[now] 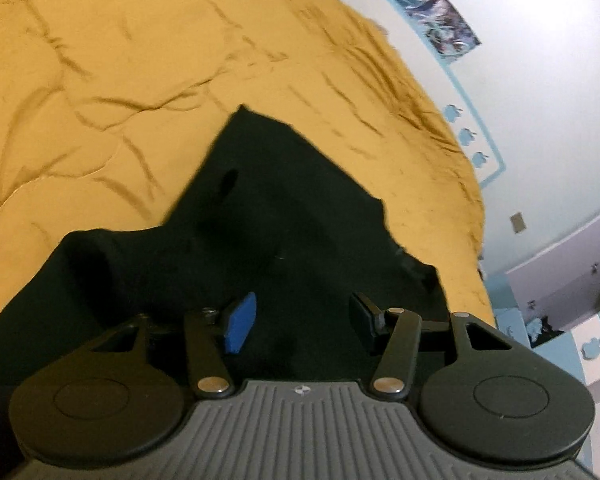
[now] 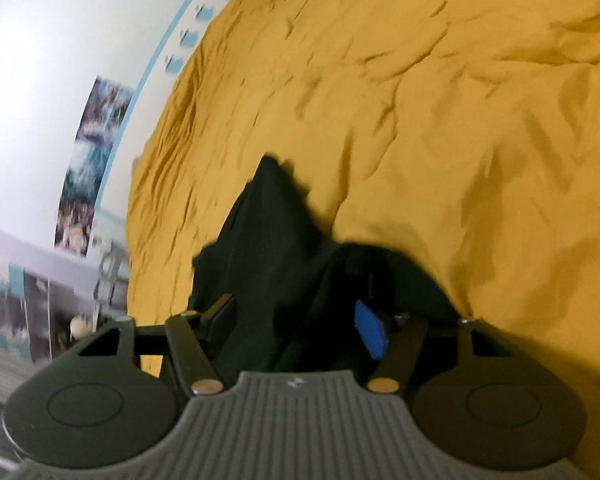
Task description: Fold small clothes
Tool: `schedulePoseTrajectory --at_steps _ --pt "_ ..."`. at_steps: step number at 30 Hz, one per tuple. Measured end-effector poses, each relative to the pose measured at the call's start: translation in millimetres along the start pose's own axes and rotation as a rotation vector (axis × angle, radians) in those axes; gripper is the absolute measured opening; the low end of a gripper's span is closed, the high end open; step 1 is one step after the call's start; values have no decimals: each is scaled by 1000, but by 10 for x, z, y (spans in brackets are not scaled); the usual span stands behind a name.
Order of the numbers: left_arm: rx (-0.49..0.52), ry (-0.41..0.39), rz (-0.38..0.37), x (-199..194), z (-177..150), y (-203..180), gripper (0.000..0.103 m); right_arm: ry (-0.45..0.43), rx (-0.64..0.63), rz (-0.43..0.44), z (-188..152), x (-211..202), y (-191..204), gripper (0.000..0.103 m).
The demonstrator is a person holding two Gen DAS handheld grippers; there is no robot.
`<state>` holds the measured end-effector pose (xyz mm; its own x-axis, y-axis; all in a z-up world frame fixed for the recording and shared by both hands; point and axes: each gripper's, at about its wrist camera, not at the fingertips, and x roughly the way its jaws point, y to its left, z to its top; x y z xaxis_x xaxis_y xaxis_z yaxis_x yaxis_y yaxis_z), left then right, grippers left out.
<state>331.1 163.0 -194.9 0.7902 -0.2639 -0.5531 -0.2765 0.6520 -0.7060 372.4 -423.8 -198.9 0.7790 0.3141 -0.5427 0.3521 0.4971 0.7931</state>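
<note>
We hold both grippers over the black garment [image 1: 268,220]: left gripper [image 1: 300,322] spread, empty; right gripper [image 2: 296,326] spread, cloth between its pads, grip unclear.

bed: wrinkled mustard-yellow bedspread [image 1: 140,60] fills frame | wall: white wall [image 1: 540,8] upper right, blue-toned posters [image 1: 444,24], light-blue border strip [image 1: 466,92]

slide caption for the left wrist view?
Left claw, jaws apart, over a black garment lying on a wrinkled mustard bedspread, wall posters behind.
</note>
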Motion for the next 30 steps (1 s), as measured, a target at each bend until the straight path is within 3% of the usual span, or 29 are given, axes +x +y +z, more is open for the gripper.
schedulePoseTrajectory --at_steps 1,3,6,9,11,13,17,26,27,28,29,30 --pt "-7 1 9 -10 -8 34 58 13 17 1 30 8 -17 3" --pt "-29 9 12 -62 -28 102 53 -1 34 43 47 -102 -57 0" --pt "-61 2 2 -206 -57 209 47 -29 -28 -7 14 -255 -51 0" --pt "-20 -7 13 -396 -63 179 52 -1 -48 -78 36 -239 -95 8" --pt "-20 -27 -1 -536 -66 186 60 8 -39 -51 59 -260 -115 20" --pt "-40 -20 -14 -579 -64 210 62 -1 -20 -20 61 -278 -109 39" --pt "-104 12 14 -500 -65 266 62 15 -22 -17 31 -192 -39 41" --pt "-110 -4 38 -190 -16 308 63 31 -65 -30 -34 -161 -11 44" --pt "-82 -20 35 -184 -19 269 57 33 -69 -30 -34 -156 -11 44" --pt "-57 -38 39 -191 -36 226 40 35 -70 -30 -32 -151 -14 44" --pt "-25 -62 49 -214 -59 180 15 37 -68 -33 -27 -152 -18 45" --pt "-5 -80 40 -251 -77 171 10 38 -61 -33 -23 -148 -25 45"
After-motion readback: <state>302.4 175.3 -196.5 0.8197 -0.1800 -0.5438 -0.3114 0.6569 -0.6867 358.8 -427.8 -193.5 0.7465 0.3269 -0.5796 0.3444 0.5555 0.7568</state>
